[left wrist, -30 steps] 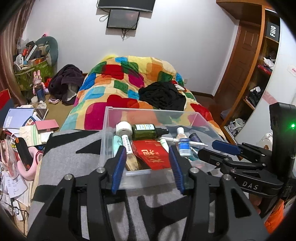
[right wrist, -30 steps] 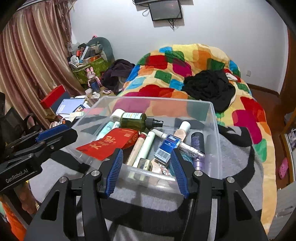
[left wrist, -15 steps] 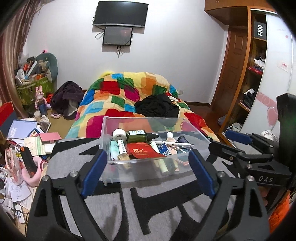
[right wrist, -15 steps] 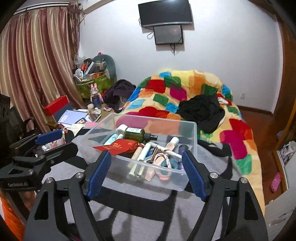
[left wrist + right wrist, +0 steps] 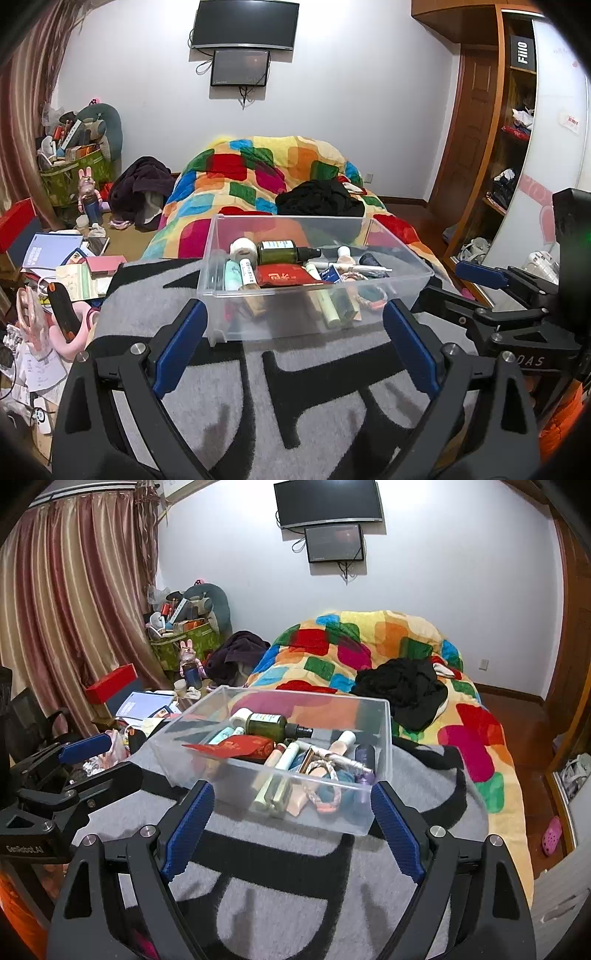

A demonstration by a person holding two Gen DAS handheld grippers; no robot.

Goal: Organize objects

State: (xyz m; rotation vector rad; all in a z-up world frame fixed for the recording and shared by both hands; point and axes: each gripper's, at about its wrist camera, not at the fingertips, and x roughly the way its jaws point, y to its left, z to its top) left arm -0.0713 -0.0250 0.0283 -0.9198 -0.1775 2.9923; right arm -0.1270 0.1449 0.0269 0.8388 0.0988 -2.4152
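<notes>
Both claws, left (image 5: 291,350) and right (image 5: 291,830), just spread wide, empty, short of bin (image 5: 317,325); approach level, square to its wall.

Even indoor light, fairly bright; soft shadows fall on the grey blanket (image 5: 221,387). Both views are sharp, with fisheye bending and dark corners.

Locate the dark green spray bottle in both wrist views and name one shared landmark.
Left wrist: dark green spray bottle lies at the far side of the clear bin, centre frame.
Right wrist: same bottle, far side, slightly left of centre.
Shared landmark: red envelope just in front of it.
</notes>
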